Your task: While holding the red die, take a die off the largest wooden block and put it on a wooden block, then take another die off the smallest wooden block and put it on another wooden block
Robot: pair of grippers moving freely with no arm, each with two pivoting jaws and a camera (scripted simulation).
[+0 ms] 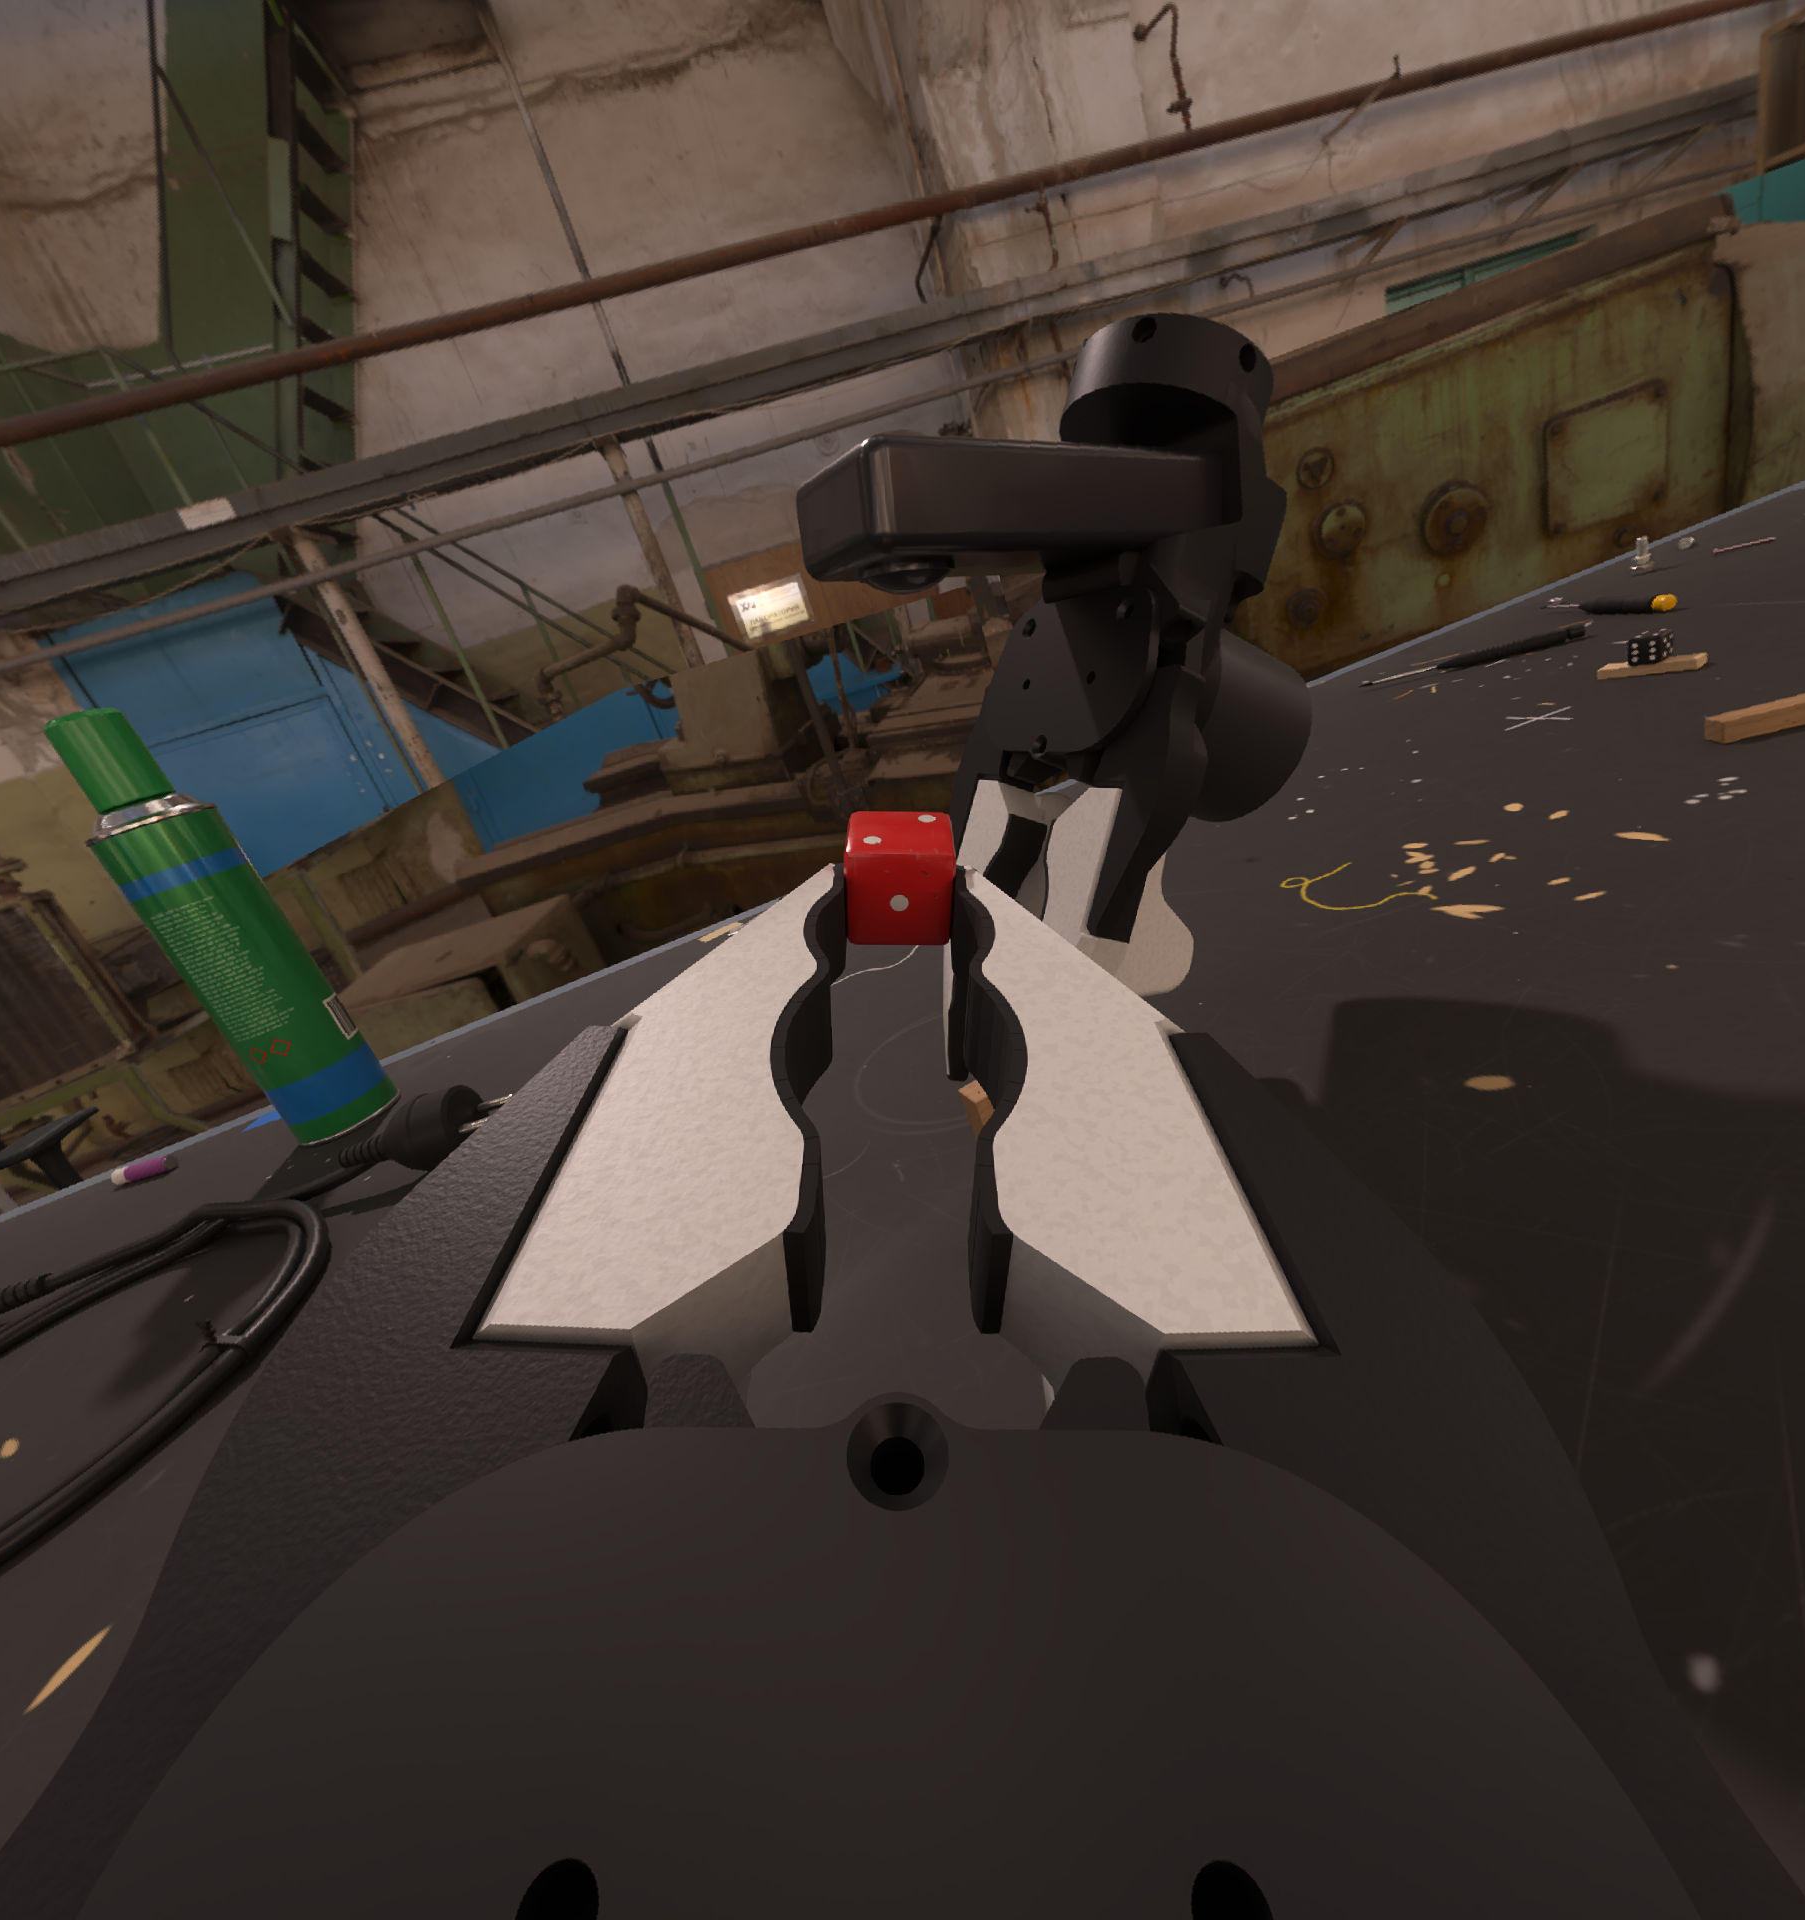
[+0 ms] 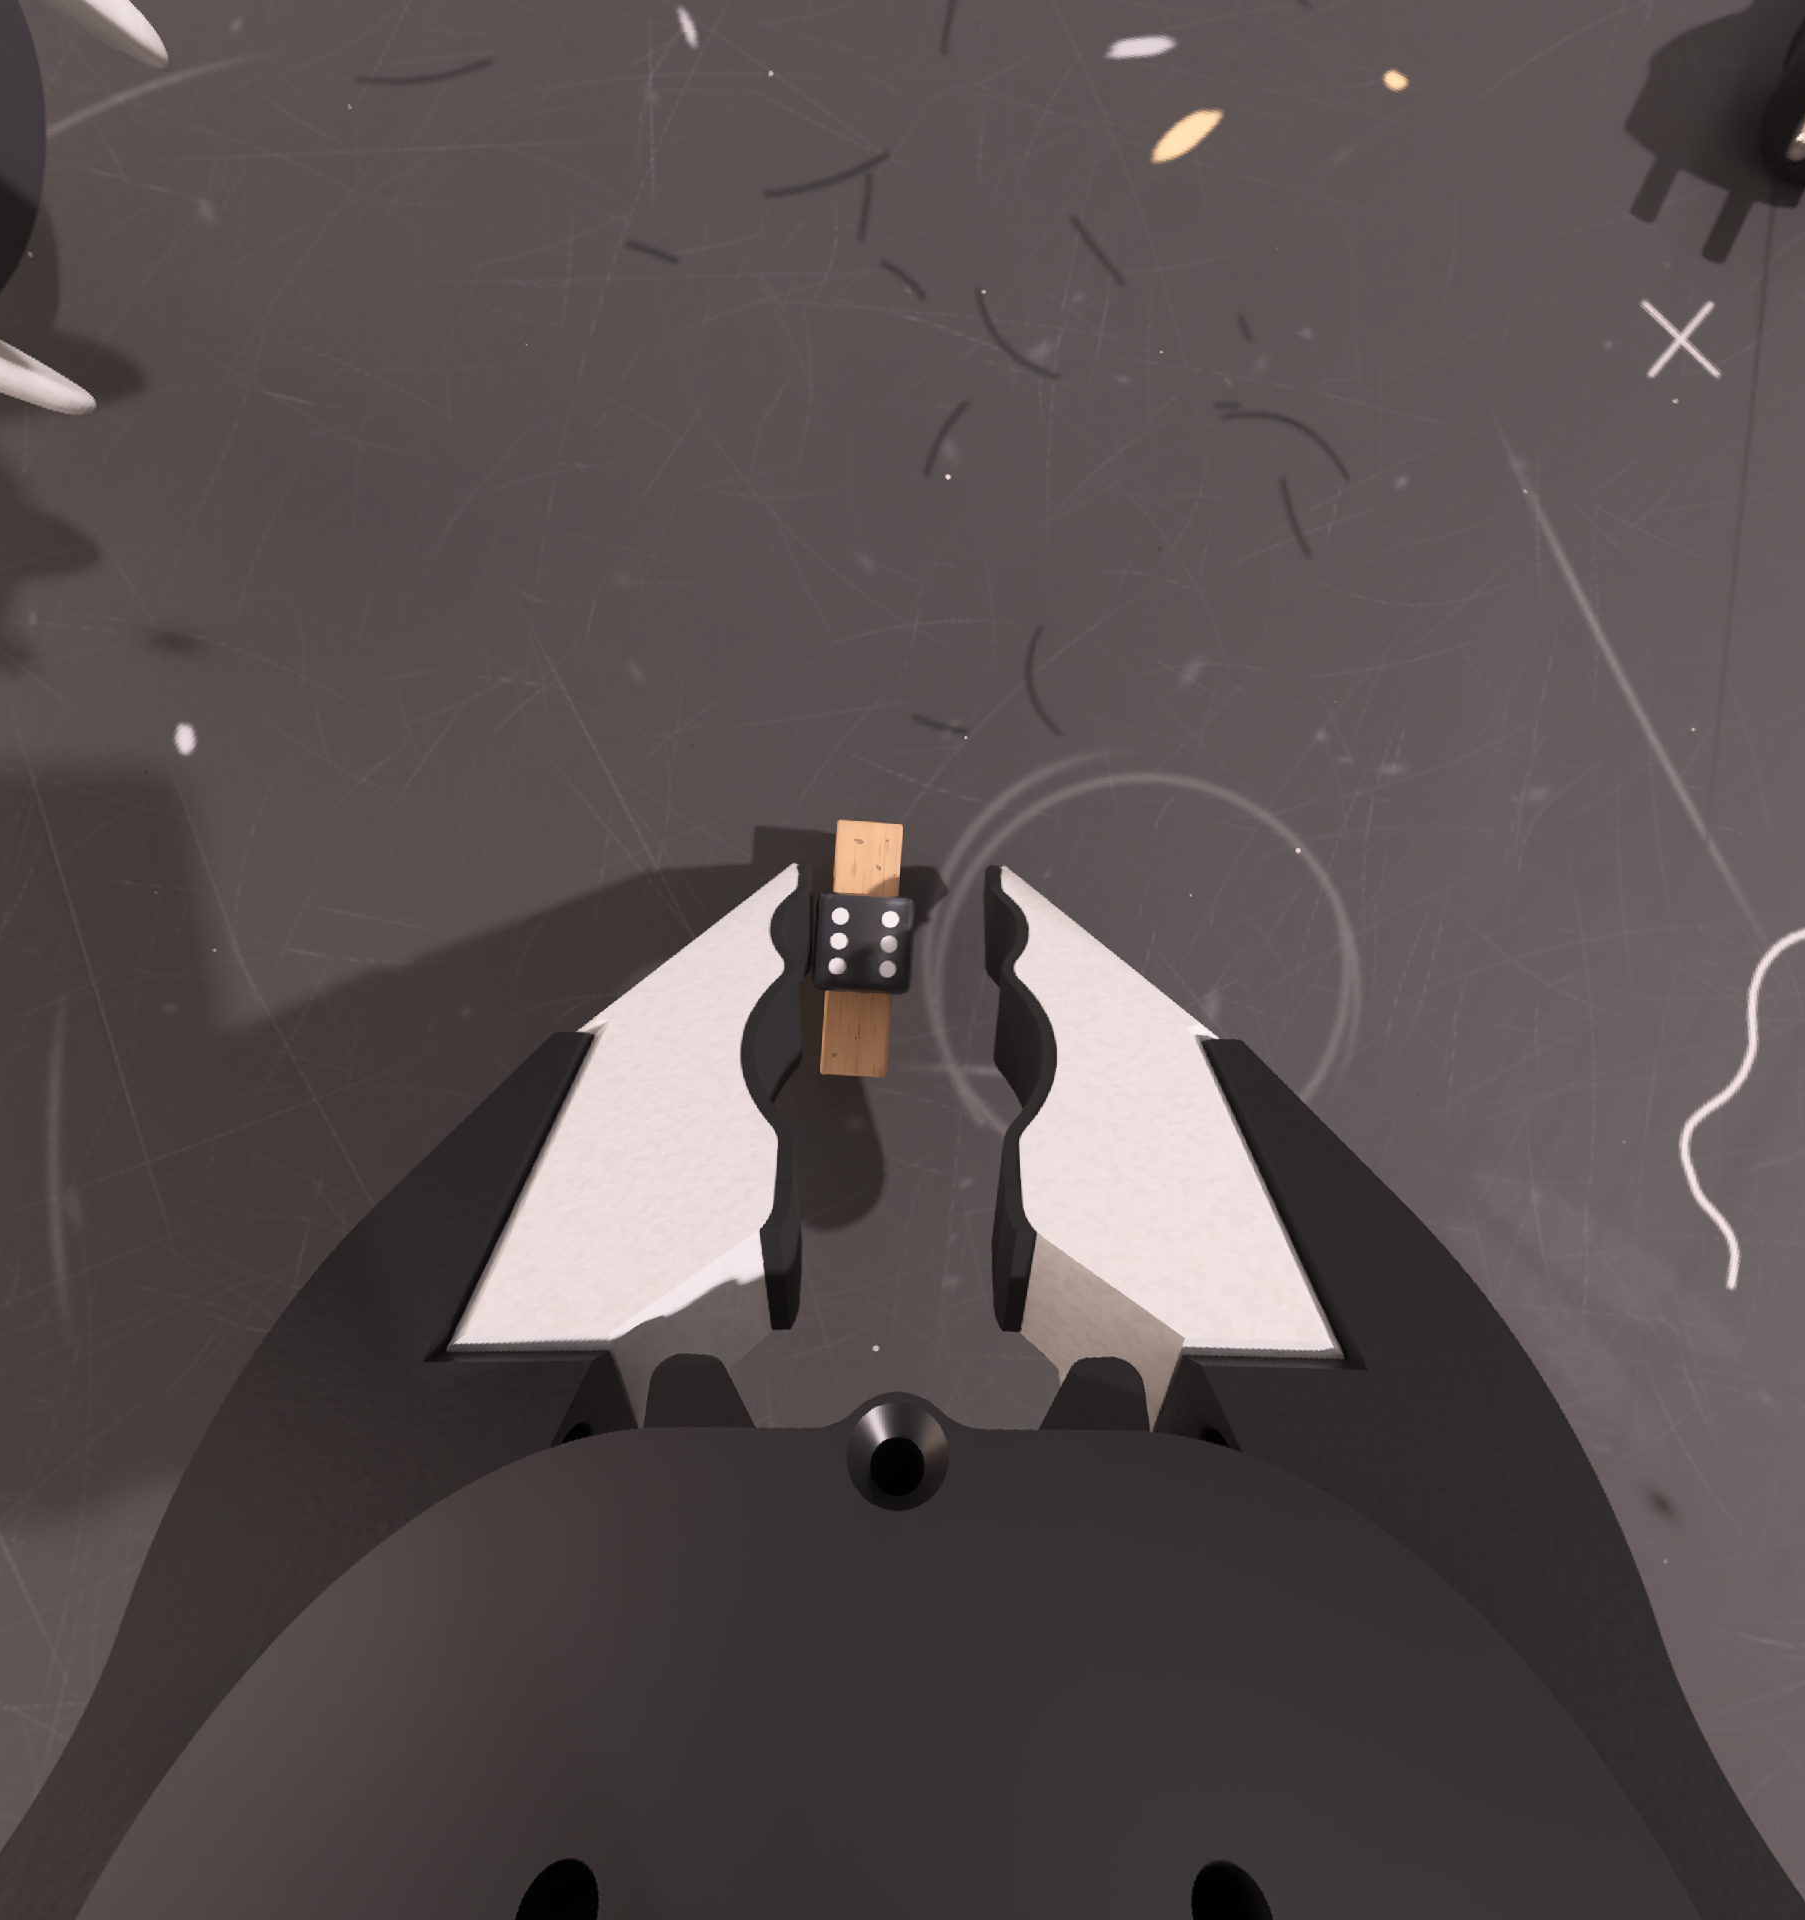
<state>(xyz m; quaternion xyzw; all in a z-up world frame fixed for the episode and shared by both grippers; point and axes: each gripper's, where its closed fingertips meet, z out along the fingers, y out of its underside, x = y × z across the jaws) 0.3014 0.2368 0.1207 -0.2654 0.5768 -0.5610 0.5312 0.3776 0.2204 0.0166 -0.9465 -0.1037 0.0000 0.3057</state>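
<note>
The red die (image 1: 899, 879) is pinched at the left claw (image 1: 899, 883) tips and could slip out. The open right claw (image 2: 893, 899) sits off-centre over the black die (image 2: 863, 942); it could be knocked off its block (image 2: 864, 948).

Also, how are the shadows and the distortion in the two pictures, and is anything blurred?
Left wrist view: wide-angle bending tilts the table edge; background soft; red die sharp. Right wrist view: broad soft shadows fall on the table left of the tongs; black die on its wooden block is crisp.
</note>
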